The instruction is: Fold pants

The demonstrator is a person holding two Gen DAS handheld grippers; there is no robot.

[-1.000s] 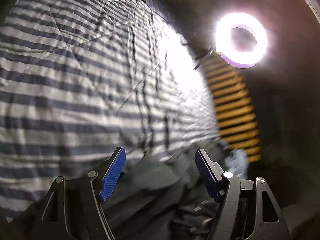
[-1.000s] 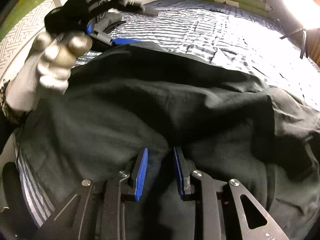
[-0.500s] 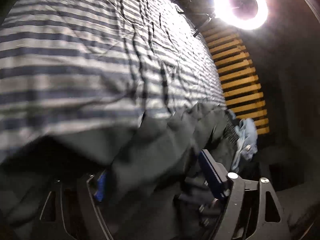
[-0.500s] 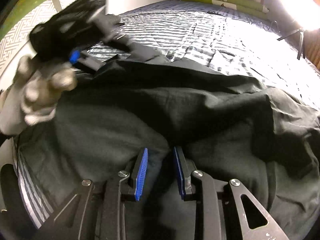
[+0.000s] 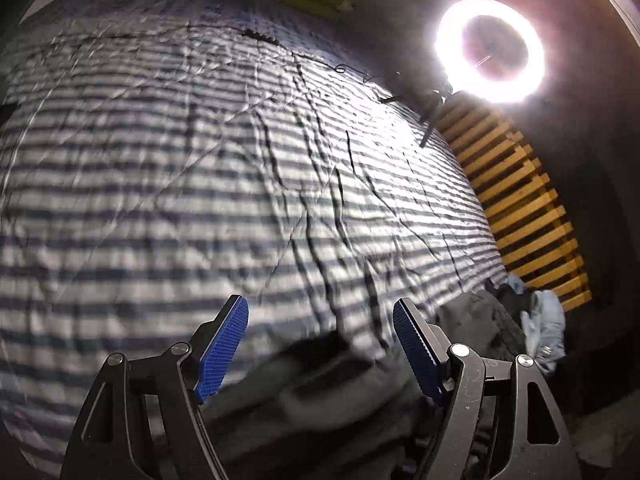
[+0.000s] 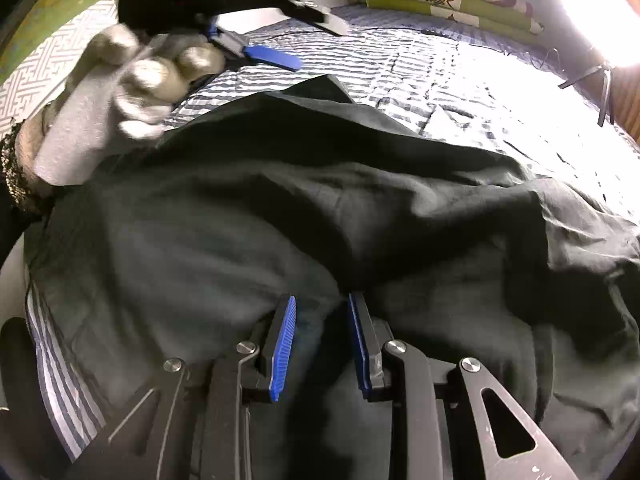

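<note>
Lifted clear of the pants [image 6: 304, 216], my left gripper [image 5: 320, 344] gapes empty; my right gripper [image 6: 322, 344] pinches their cloth.

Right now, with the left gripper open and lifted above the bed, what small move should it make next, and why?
Probably lower the left gripper onto the far edge of the pants and close. Its fingers are spread with nothing between them, while the right gripper pinches a bunch of the dark cloth, so that edge lies loose on the striped blanket.
</note>
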